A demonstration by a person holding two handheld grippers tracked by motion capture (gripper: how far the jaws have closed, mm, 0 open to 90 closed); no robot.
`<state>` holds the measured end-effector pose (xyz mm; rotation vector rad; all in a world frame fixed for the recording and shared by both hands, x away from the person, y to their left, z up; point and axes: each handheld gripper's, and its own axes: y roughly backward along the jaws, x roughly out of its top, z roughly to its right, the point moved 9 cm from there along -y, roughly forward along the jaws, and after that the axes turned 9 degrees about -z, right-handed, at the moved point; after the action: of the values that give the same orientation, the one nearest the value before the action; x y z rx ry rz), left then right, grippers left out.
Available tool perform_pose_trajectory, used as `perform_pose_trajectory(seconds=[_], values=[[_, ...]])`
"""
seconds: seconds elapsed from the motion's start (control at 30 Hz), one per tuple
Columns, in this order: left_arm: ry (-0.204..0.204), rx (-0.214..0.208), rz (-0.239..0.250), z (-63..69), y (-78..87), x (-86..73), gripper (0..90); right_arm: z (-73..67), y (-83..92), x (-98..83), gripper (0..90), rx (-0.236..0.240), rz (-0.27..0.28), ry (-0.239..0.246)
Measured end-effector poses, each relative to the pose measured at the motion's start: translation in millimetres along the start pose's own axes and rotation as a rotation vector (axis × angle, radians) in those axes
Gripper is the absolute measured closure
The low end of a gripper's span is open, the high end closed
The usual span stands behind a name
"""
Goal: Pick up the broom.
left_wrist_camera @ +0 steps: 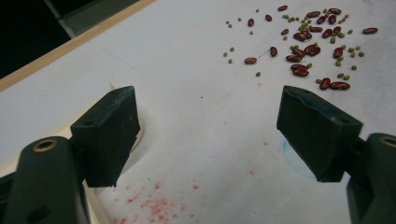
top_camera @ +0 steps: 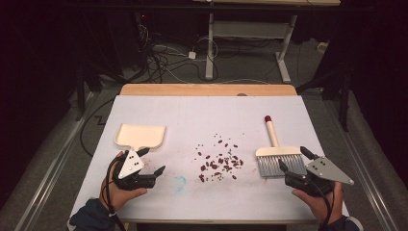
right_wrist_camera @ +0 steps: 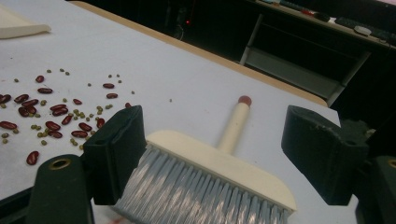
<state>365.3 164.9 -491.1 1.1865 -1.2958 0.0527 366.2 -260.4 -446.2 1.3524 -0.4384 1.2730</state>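
A cream brush [top_camera: 277, 155] with grey bristles lies flat on the white table [top_camera: 202, 115], handle pointing toward the far edge, its red-tipped end farthest from the person. To the brush's left, well apart from it, a scatter of red beans and small green peas [top_camera: 219, 161] covers the middle of the table. Farther left of the brush sits a cream dustpan [top_camera: 140, 135]. The right gripper [top_camera: 292, 160] hovers just at the brush's bristle end, jaws spread wide and released, the bristles showing between them without contact. The left gripper [top_camera: 152, 161], far left of the brush beside the dustpan's handle, is also released, grasping nothing.
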Motion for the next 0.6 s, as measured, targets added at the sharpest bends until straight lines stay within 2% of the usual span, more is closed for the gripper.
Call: perform_pose_trajectory(seconds=[0.07,0.2,0.27,0.33,0.4,0.47,0.57,0.6], values=[[0.008,-0.006,-0.010,1.3,-1.2,-1.5,20.4,0.9,-0.5,-1.1,21.5,0.001,-0.005,-0.003],[-0.007,0.002,-0.015,1.3,-2.0,-1.9,20.4,2.9,-2.2,-1.6,23.5,-0.008,-0.030,-0.012],[-0.010,0.001,-0.012,1.5,-1.8,-1.4,20.4,4.5,-4.2,-1.8,23.4,-0.023,-0.043,0.001],[-0.020,0.000,-0.020,2.1,-1.6,-3.1,20.4,6.0,-6.0,-1.3,23.2,-0.019,-0.050,-0.011],[-0.014,-0.005,-0.021,2.3,-1.5,-3.9,20.4,9.6,-8.2,1.1,22.6,-0.029,-0.057,-0.017],[0.000,-0.012,-0.021,2.9,-1.0,-3.6,20.4,12.7,-12.2,4.8,22.0,-0.036,-0.074,-0.004],[-0.020,-0.003,-0.026,2.7,-1.6,-3.8,20.4,23.0,-23.8,9.3,22.5,-0.088,-0.150,0.011],[-0.018,-0.006,-0.026,3.4,-1.7,-4.0,20.4,26.2,-28.7,11.2,23.7,-0.086,-0.173,0.007]])
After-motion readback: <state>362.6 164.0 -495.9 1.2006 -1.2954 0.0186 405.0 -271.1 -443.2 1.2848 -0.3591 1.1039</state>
